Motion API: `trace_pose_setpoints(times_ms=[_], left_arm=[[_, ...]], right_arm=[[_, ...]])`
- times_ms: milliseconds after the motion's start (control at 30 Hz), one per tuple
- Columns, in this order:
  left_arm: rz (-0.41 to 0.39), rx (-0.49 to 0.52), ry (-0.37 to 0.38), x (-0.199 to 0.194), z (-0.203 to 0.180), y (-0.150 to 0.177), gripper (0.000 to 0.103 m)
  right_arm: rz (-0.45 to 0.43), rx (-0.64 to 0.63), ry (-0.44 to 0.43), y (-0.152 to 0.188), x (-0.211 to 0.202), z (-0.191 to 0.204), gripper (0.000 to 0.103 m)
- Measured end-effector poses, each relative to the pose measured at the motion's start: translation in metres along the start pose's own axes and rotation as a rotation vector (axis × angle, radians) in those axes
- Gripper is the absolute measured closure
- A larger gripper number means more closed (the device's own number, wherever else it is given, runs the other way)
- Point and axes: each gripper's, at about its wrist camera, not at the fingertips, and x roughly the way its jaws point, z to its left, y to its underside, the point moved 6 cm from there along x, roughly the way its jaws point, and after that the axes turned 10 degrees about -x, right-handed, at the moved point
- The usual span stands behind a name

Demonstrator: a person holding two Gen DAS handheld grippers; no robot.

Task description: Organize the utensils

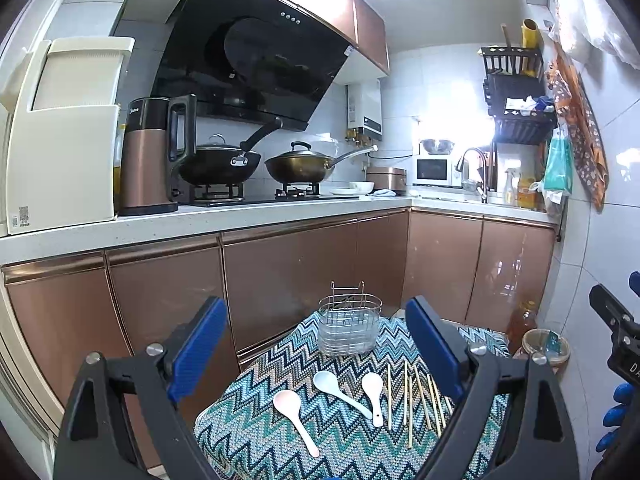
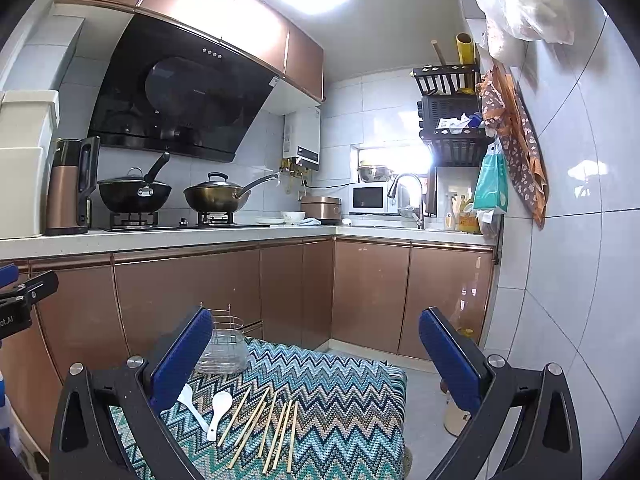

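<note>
A wire utensil holder point(image 1: 349, 327) with a clear liner stands at the far end of a zigzag cloth point(image 1: 280, 432); it also shows in the right wrist view point(image 2: 224, 346). Three white spoons lie on the cloth: left point(image 1: 294, 406), middle point(image 1: 338, 387), right point(image 1: 374, 394). Several bamboo chopsticks point(image 1: 418, 400) lie to their right, also seen in the right wrist view point(image 2: 268, 428). My left gripper point(image 1: 316, 344) is open and empty above the spoons. My right gripper point(image 2: 316, 356) is open and empty above the cloth point(image 2: 340, 400), right of the chopsticks.
Brown cabinets point(image 1: 280, 276) and a counter point(image 1: 200, 218) with woks and a kettle point(image 1: 150, 156) stand behind. A tiled wall point(image 2: 560, 260) is on the right. A bottle point(image 1: 522, 320) and a lidded jar point(image 1: 546, 346) sit on the floor at the right.
</note>
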Motion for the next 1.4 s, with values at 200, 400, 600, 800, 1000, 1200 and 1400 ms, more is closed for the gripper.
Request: trace_pose_setpoints(times_ms=[200,400,600,800,1000,1200,1400], left_arm=[[-0.006,-0.004,0.002,0.0,0.001,0.0,0.012],[-0.018,0.001,0.001,-0.002,0.001,-0.001,0.012],[-0.036,0.001,0.003,-0.006,-0.001,-0.004,0.012],[-0.018,-0.004,0.007,-0.005,-0.001,-0.002,0.012],[-0.008,-0.025,-0.017,0.003,0.003,0.001,0.011],[-0.002,-0.036,-0.036,0.015,0.006,0.005,0.011],[0.009,-0.04,-0.072,0.036,0.011,0.008,0.011]], right_arm=[[0.006,-0.007,-0.001,0.002,0.003,0.003,0.0],[0.007,-0.019,0.007,0.005,0.003,0.005,0.0],[0.002,-0.027,0.012,0.006,0.002,0.006,0.0],[-0.01,-0.04,0.017,0.006,0.001,0.007,0.0],[-0.001,-0.047,0.006,0.01,0.012,0.009,0.0],[0.011,-0.04,-0.014,0.013,0.026,0.011,0.0],[0.015,-0.019,-0.06,0.017,0.045,0.013,0.0]])
